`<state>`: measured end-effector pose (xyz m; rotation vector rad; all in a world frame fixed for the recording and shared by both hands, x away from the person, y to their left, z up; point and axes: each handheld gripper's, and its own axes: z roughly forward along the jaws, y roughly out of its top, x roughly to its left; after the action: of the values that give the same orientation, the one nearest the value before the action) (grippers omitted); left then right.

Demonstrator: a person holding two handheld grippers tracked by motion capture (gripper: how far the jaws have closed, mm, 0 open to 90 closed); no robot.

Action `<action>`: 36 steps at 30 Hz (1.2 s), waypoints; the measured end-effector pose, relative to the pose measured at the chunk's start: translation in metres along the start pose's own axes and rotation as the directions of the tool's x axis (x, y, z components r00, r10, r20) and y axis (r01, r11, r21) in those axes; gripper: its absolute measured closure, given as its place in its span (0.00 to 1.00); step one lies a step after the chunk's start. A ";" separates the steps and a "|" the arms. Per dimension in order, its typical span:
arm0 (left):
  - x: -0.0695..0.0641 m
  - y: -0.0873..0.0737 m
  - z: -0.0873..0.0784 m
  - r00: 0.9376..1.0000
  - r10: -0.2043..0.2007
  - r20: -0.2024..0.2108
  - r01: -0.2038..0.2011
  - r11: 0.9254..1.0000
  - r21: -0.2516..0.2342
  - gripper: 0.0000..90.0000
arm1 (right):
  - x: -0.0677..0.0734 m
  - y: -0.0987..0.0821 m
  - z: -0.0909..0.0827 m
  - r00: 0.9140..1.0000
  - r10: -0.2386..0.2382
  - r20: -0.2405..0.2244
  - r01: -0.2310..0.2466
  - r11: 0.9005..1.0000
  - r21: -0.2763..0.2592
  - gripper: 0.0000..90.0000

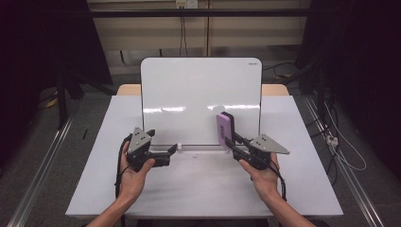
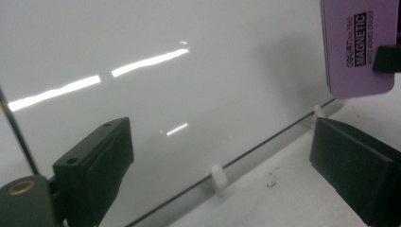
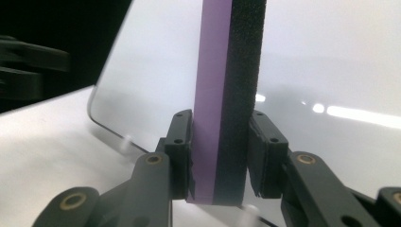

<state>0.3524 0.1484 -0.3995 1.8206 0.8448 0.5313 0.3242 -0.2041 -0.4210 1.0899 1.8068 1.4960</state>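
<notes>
Your right gripper [image 1: 230,140] has its jaws squeezed on a purple magnetic eraser [image 1: 224,128]. The purple side touches one jaw and the black felt side [image 3: 241,94] touches the other. You hold the eraser upright, just in front of the whiteboard [image 1: 189,90], near its bottom edge. Your left gripper [image 1: 174,148] has its jaws wide apart with nothing between them, low by the whiteboard on the white table [image 1: 198,184].
</notes>
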 end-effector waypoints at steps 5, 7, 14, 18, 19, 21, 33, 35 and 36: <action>0.006 -0.010 -0.014 0.999 0.007 -0.033 -0.007 1.000 0.004 0.06 | -0.011 0.004 -0.005 0.998 -0.048 0.050 0.047 0.999 0.024 0.72; 0.009 -0.014 -0.017 0.999 0.002 -0.045 -0.001 1.000 0.008 0.06 | -0.015 0.006 -0.007 0.996 -0.061 0.064 0.058 0.998 0.036 0.72; 0.016 -0.033 -0.022 0.997 -0.028 -0.066 0.030 0.999 0.023 0.06 | -0.024 0.008 -0.015 0.983 -0.121 0.139 0.111 0.991 0.080 0.72; 0.018 -0.038 -0.023 0.996 -0.039 -0.085 0.041 0.999 0.023 0.06 | -0.029 0.008 -0.019 0.967 -0.171 0.191 0.152 0.982 0.111 0.72; 0.018 -0.038 -0.024 0.996 -0.030 -0.087 0.033 0.999 0.030 0.06 | -0.030 0.008 -0.020 0.962 -0.189 0.199 0.165 0.978 0.131 0.72; 0.017 -0.038 -0.026 0.995 -0.018 -0.095 0.021 0.999 0.027 0.06 | -0.031 0.006 -0.021 0.956 -0.201 0.211 0.173 0.974 0.144 0.72; 0.016 -0.043 -0.026 0.995 -0.019 -0.094 0.021 0.999 0.025 0.06 | -0.032 0.000 -0.003 0.900 -0.348 0.263 0.272 0.919 0.286 0.72; 0.016 -0.043 -0.026 0.995 -0.017 -0.097 0.019 0.999 0.026 0.06 | -0.029 0.000 0.001 0.892 -0.368 0.263 0.288 0.911 0.296 0.72; 0.017 -0.043 -0.026 0.995 -0.017 -0.098 0.020 0.999 0.025 0.06 | -0.028 0.000 0.002 0.887 -0.378 0.263 0.299 0.907 0.296 0.72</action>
<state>0.3320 0.1874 -0.4294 1.8206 0.9375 0.6043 0.3409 -0.2270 -0.4236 0.9911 1.8668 0.8515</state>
